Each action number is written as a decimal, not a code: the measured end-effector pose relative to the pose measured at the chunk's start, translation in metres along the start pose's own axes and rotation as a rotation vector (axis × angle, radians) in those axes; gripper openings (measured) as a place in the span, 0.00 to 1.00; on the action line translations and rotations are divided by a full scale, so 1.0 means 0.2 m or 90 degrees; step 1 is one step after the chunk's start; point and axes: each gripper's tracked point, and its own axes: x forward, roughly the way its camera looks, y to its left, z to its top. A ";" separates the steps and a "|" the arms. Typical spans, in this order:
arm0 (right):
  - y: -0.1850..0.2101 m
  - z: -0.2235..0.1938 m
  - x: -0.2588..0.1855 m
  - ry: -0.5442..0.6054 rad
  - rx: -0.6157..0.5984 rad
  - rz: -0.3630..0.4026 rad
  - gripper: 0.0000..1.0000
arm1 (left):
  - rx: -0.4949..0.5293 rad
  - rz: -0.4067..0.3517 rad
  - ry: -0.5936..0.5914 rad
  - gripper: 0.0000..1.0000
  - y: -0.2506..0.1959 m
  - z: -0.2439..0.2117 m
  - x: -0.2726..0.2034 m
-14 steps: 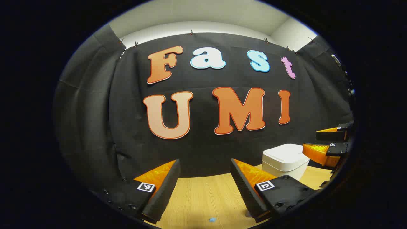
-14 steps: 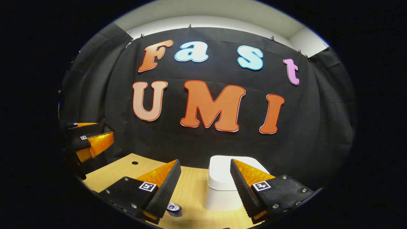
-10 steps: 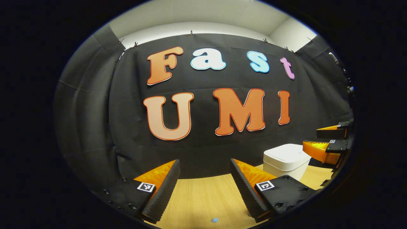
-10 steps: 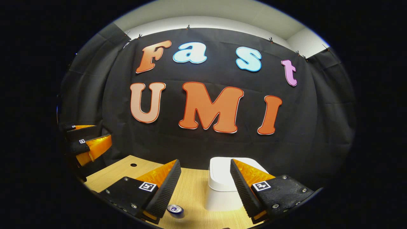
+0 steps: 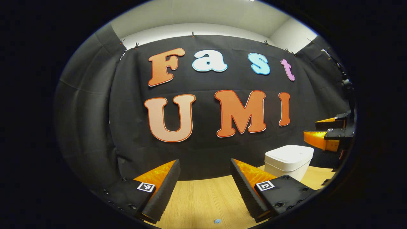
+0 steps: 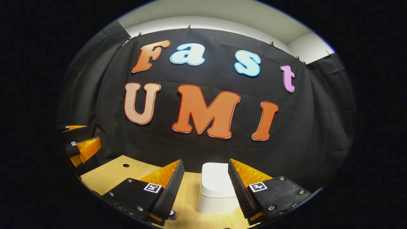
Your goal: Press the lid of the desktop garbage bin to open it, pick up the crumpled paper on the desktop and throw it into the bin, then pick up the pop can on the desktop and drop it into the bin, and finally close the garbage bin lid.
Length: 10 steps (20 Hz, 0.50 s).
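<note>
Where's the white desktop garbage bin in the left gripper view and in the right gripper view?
Left gripper view: the white plastic desktop garbage bin, lid shut, stands lower right on the wooden desktop.
Right gripper view: the bin sits bottom centre, between the right gripper fingers.
Shared landmark: the black cloth wall behind it.

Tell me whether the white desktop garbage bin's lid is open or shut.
Shut. The white plastic garbage bin has its flat lid lying level on the rim, with no opening showing.
</note>
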 end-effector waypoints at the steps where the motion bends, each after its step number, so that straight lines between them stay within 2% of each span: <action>1: -0.03 0.00 0.02 -0.002 0.000 0.001 0.82 | 0.005 0.004 0.000 0.99 -0.01 0.00 0.01; 3: -0.09 0.00 0.08 0.004 0.003 0.004 0.78 | 0.013 0.017 0.007 0.99 -0.04 -0.01 0.02; 5: -0.18 -0.03 0.16 0.012 0.015 0.011 0.66 | 0.010 0.025 0.014 0.99 -0.09 -0.01 0.04; 10: -0.25 -0.23 0.30 0.074 0.031 0.055 0.35 | 0.013 0.052 0.046 0.99 -0.17 -0.06 0.07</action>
